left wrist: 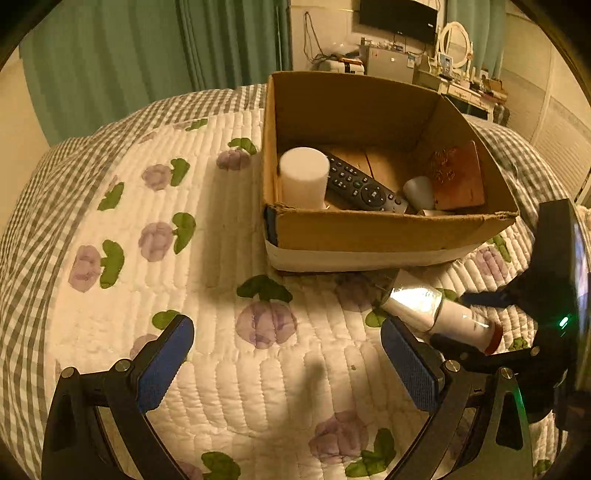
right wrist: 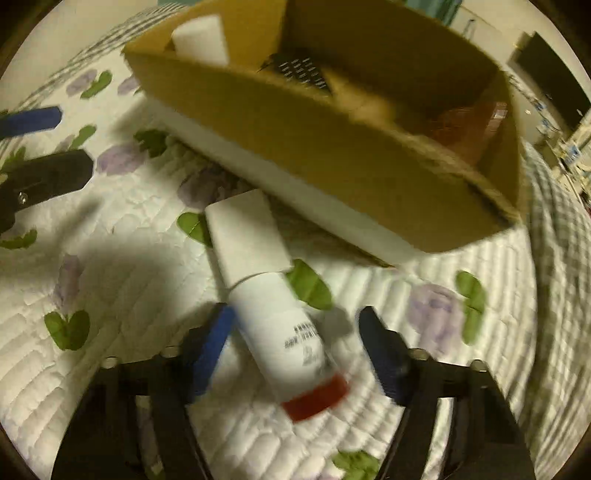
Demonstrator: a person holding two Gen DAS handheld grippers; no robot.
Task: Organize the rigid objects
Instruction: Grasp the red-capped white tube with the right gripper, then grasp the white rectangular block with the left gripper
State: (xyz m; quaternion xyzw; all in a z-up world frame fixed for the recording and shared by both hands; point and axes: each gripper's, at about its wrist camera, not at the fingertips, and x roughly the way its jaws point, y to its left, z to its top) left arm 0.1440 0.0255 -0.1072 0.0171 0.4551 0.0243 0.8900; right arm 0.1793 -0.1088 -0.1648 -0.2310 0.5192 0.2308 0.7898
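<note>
A white bottle with a silver cap and red base (right wrist: 275,306) lies on the quilt in front of an open cardboard box (left wrist: 388,232). It also shows in the left wrist view (left wrist: 439,314). My right gripper (right wrist: 295,339) is open, its blue pads on either side of the bottle, one pad (right wrist: 214,347) close to it. My left gripper (left wrist: 284,354) is open and empty over the quilt, left of the bottle. The box (right wrist: 332,147) holds a white cup (left wrist: 303,177), a black remote (left wrist: 360,184), a small grey cup (left wrist: 419,192) and a brown case (left wrist: 460,177).
The quilted bed cover (left wrist: 184,277) has purple flowers and a grey checked border. Green curtains (left wrist: 129,55) hang behind. A dresser with a mirror (left wrist: 456,48) and a wall TV (left wrist: 399,18) stand at the back right.
</note>
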